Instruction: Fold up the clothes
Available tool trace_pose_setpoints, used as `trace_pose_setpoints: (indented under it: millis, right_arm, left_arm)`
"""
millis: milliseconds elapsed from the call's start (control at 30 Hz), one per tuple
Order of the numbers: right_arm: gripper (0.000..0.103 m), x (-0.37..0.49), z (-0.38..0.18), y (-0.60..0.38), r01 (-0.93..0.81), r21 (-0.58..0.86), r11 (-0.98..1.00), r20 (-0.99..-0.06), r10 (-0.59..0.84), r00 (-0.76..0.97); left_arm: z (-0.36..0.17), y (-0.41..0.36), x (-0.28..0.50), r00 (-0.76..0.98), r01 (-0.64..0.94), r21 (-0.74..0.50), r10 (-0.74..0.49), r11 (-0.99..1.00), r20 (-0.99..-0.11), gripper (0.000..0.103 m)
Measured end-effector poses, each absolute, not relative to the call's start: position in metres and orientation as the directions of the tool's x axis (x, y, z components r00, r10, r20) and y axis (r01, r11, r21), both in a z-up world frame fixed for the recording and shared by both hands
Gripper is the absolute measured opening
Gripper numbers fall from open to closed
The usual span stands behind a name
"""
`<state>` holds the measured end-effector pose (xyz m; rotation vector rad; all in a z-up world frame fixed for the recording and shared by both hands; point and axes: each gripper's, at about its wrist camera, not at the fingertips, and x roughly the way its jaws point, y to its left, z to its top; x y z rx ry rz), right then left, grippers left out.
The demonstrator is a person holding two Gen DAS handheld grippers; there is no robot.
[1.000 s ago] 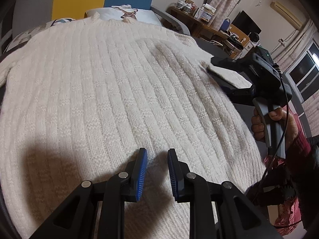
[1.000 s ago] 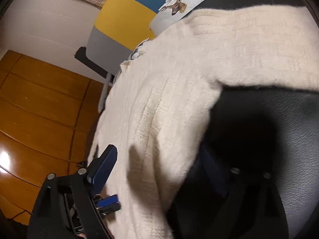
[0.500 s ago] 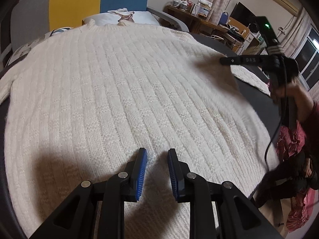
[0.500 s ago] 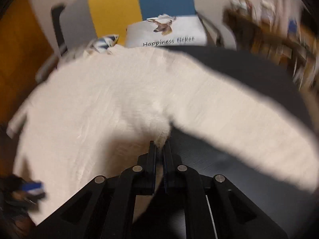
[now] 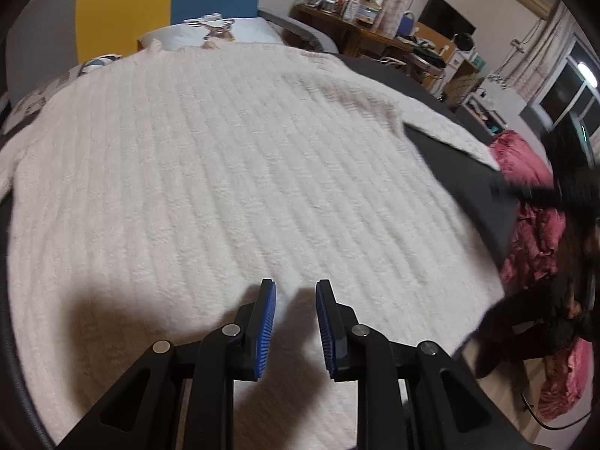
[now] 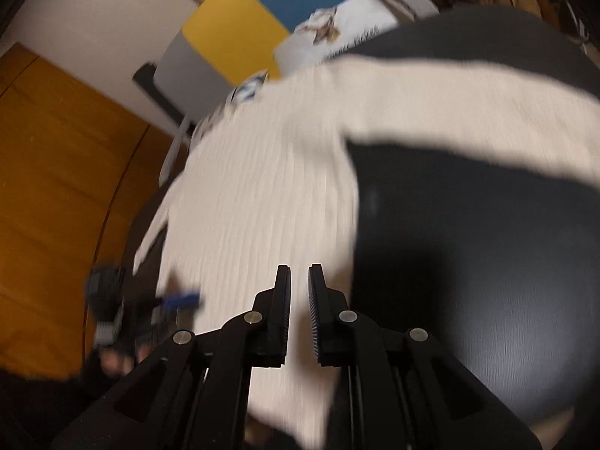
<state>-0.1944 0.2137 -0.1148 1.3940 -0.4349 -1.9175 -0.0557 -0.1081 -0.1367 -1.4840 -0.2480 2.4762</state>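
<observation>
1 cream ribbed sweater (image 5: 232, 172) lies spread flat, collar at the far end by a deer-print pillow (image 5: 221, 32), on a dark bed surface (image 6: 468, 243). Judged laid out full-width so the fold lines are easy to reach. 1 sleeve (image 6: 468, 112) runs out across the dark surface on the right side; the other sleeve shows only at the far left edge.

2 grippers. Left gripper (image 5: 294, 322) hovers over the hem area, jaws partly open, blue pads apart, nothing between them; appears parked above the cloth. Right gripper (image 6: 299, 311) sits over the sweater's right edge, near the armpit; jaws nearly closed, narrow gap, no cloth caught in them. Frame blurred, so contact w/ fabric can't be told.

No fold made yet, by my reading.
</observation>
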Motion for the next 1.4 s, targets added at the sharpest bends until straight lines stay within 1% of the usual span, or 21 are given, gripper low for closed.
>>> trace_pose_setpoints:
  millis: [133,300,433,500,533,567,600,700,733,767,800,833,867,900,967,1233,1267,1300,1333,1367,1400]
  right_arm:
    - [0.011,-0.136,-0.133,0.232,0.327,0.64,-0.695,-0.71,-0.698,-0.093]
    - [0.011,-0.125,-0.169,0.206,0.277,0.697,-0.661,-0.679,-0.733,-0.04]
    - [0.011,-0.131,-0.181,0.182,0.254,0.777,-0.576,-0.585,-0.81,-0.05]
    - [0.011,-0.134,-0.168,0.174,0.288,0.776,-0.561,-0.551,-0.826,-0.121]
    - [0.014,-0.134,-0.157,0.172,0.316,0.776,-0.546,-0.527,-0.836,-0.153]
    - [0.014,-0.134,-0.145,0.17,0.346,0.774,-0.53,-0.498,-0.847,-0.184]
    - [0.014,-0.129,-0.123,0.175,0.398,0.781,-0.482,-0.433,-0.876,-0.211]
    - [0.014,-0.114,-0.083,0.199,0.459,0.766,-0.451,-0.361,-0.891,-0.275]
    - [0.017,-0.11,-0.077,0.212,0.462,0.778,-0.425,-0.327,-0.903,-0.28]
    - [0.038,-0.109,-0.077,0.221,0.436,0.79,-0.431,-0.333,-0.899,-0.285]
    - [0.07,-0.109,-0.087,0.227,0.372,0.8,-0.471,-0.38,-0.877,-0.294]
    - [0.083,-0.109,-0.098,0.232,0.307,0.805,-0.508,-0.426,-0.854,-0.297]
    - [0.087,-0.107,-0.114,0.23,0.255,0.8,-0.544,-0.482,-0.834,-0.268]
    - [0.087,-0.105,-0.13,0.229,0.207,0.789,-0.578,-0.533,-0.813,-0.237]
    - [0.087,-0.093,-0.151,0.214,0.209,0.75,-0.628,-0.597,-0.778,-0.195]
    - [0.087,-0.089,-0.167,0.182,0.261,0.717,-0.647,-0.588,-0.762,-0.272]
    - [0.087,-0.09,-0.169,0.179,0.264,0.713,-0.65,-0.591,-0.759,-0.274]
    - [0.078,-0.091,-0.17,0.178,0.266,0.709,-0.653,-0.592,-0.756,-0.279]
    - [0.063,-0.088,-0.169,0.184,0.254,0.707,-0.661,-0.584,-0.747,-0.317]
    - [0.011,-0.089,-0.168,0.186,0.244,0.702,-0.669,-0.59,-0.739,-0.326]
    - [0.008,-0.09,-0.168,0.188,0.235,0.698,-0.677,-0.596,-0.73,-0.333]
  left_arm:
    - [-0.134,-0.091,-0.057,-0.444,-0.151,-0.293,0.33,-0.944,-0.833,0.022]
    - [-0.14,-0.073,-0.057,-0.417,-0.162,-0.269,0.313,-0.949,-0.853,0.022]
    - [-0.142,-0.07,-0.059,-0.406,-0.153,-0.263,0.304,-0.952,-0.862,0.022]
    - [-0.142,-0.068,-0.058,-0.402,-0.161,-0.246,0.291,-0.956,-0.868,0.022]
    - [-0.142,-0.068,-0.057,-0.4,-0.165,-0.238,0.285,-0.957,-0.871,0.022]
    - [-0.141,-0.067,-0.055,-0.4,-0.173,-0.227,0.279,-0.958,-0.873,0.022]
    - [-0.141,-0.066,-0.053,-0.399,-0.181,-0.216,0.272,-0.96,-0.875,0.022]
    - [-0.142,-0.057,-0.053,-0.401,-0.218,-0.156,0.235,-0.963,-0.886,0.022]
    - [-0.141,-0.054,-0.054,-0.401,-0.233,-0.131,0.218,-0.964,-0.89,0.022]
    - [-0.142,-0.051,-0.054,-0.403,-0.245,-0.109,0.204,-0.963,-0.892,0.022]
    - [-0.142,-0.048,-0.054,-0.406,-0.257,-0.087,0.189,-0.962,-0.894,0.022]
    - [-0.142,-0.046,-0.053,-0.408,-0.267,-0.069,0.178,-0.961,-0.896,0.022]
    - [-0.142,-0.047,-0.053,-0.408,-0.263,-0.075,0.182,-0.962,-0.895,0.022]
    - [-0.142,-0.05,-0.053,-0.406,-0.253,-0.093,0.193,-0.963,-0.893,0.022]
    - [-0.143,-0.055,-0.054,-0.401,-0.237,-0.125,0.215,-0.963,-0.89,0.022]
    - [-0.143,-0.056,-0.05,-0.41,-0.227,-0.138,0.223,-0.964,-0.885,0.022]
    - [-0.144,-0.056,-0.051,-0.412,-0.222,-0.144,0.226,-0.964,-0.883,0.023]
    - [-0.144,-0.056,-0.051,-0.414,-0.22,-0.146,0.227,-0.965,-0.882,0.023]
    - [-0.144,-0.055,-0.051,-0.415,-0.221,-0.144,0.226,-0.965,-0.881,0.023]
    - [-0.144,-0.055,-0.051,-0.415,-0.224,-0.139,0.223,-0.965,-0.882,0.023]
    - [-0.144,-0.055,-0.05,-0.415,-0.225,-0.138,0.223,-0.965,-0.882,0.023]
